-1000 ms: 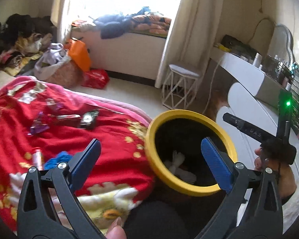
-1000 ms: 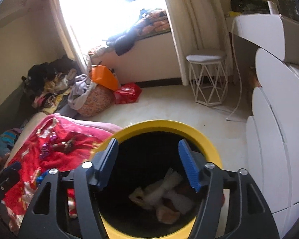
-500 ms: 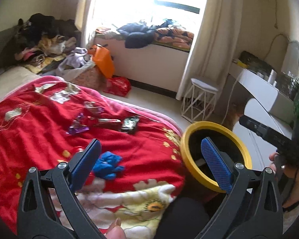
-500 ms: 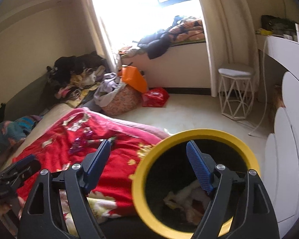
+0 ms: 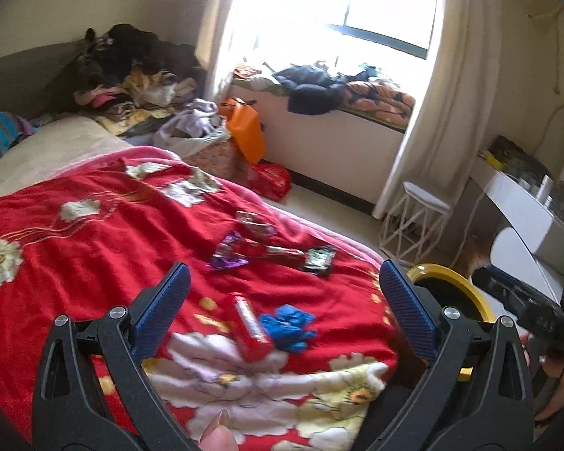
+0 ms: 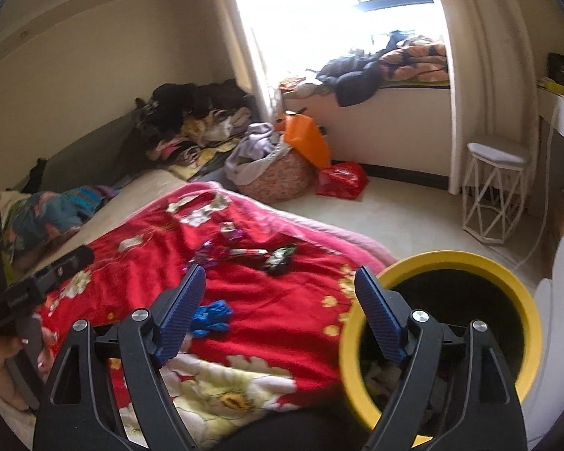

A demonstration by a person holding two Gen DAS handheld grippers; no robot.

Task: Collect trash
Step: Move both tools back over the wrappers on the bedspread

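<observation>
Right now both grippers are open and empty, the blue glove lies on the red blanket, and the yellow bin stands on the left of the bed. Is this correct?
One detail is wrong: the yellow bin stands on the right of the bed, as the right wrist view shows. The rest holds: the left gripper and the right gripper are open and empty, and the blue glove lies on the red blanket.
</observation>
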